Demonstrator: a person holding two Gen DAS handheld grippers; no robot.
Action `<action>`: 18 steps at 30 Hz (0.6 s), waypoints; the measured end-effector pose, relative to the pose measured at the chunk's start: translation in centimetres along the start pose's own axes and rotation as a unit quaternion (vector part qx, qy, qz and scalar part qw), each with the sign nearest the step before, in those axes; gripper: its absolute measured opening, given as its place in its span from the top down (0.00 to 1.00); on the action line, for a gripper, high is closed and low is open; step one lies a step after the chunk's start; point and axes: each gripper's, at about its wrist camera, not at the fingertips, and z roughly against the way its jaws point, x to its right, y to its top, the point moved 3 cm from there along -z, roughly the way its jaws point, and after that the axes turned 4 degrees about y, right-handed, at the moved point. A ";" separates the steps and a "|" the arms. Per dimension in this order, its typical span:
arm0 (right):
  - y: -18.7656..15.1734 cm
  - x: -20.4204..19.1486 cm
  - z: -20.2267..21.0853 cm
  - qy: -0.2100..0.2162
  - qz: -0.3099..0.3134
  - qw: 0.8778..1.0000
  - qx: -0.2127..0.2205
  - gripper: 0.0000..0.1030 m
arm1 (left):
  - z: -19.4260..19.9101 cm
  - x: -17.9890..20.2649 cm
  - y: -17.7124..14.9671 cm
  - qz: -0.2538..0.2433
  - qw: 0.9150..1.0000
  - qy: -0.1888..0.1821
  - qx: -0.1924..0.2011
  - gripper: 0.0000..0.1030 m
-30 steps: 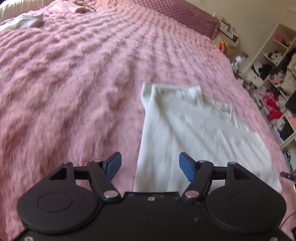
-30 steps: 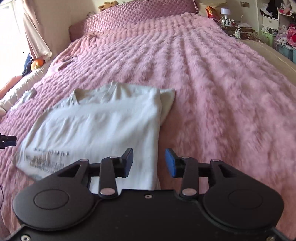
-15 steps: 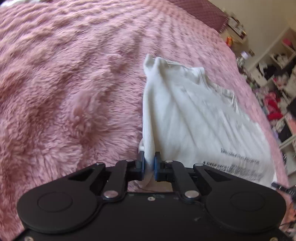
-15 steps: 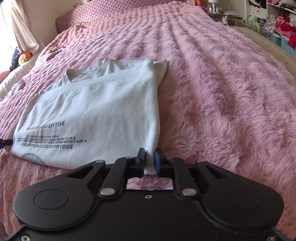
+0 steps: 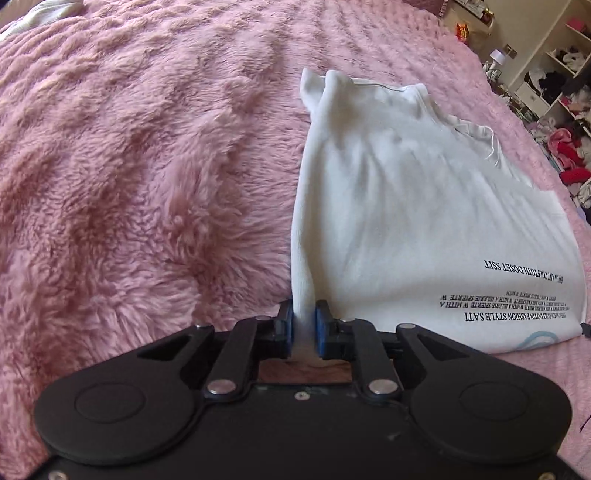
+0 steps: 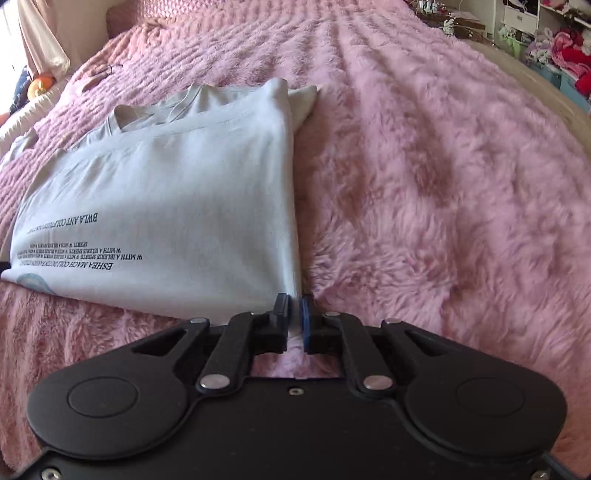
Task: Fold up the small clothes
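Note:
A white T-shirt [image 5: 388, 203] with black print lies folded lengthwise on the fluffy pink bed cover [image 5: 147, 184], collar end far from me. My left gripper [image 5: 302, 321] pinches the shirt's near left edge between its blue pads; its jaws are opening slightly, and the bunched fabric still stands pressed between them. In the right wrist view the same T-shirt [image 6: 177, 192] stretches away on the left, and my right gripper [image 6: 294, 314] is shut on its near right corner, low over the pink bed cover [image 6: 424, 184].
White shelves [image 5: 561, 74] crammed with clothes stand beyond the bed's right side. Another white cloth [image 5: 48, 11] lies at the far left of the bed. A curtain [image 6: 40, 44] and an orange toy [image 6: 38, 86] sit past the bed's far left corner.
Both grippers went from open above the shirt's near end to closed on its two near corners, sinking toward the bed. The shirt's edges are now pulled taut toward me.

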 end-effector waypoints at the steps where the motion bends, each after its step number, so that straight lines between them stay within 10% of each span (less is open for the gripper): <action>1: -0.1 0.2 0.2 0.006 -0.011 1.000 0.006 0.99 | 0.2 -0.3 0.0 0.007 1.000 -0.007 -0.001 0.82; 9: 1.8 -4.0 5.0 -0.022 0.046 0.995 0.086 0.83 | 7.1 1.4 1.1 0.017 0.998 -0.032 0.058 0.60; 18: 5.2 -18.0 -3.2 0.131 0.065 0.984 0.099 0.83 | 1.6 14.7 1.4 -0.022 0.984 -0.166 0.060 0.51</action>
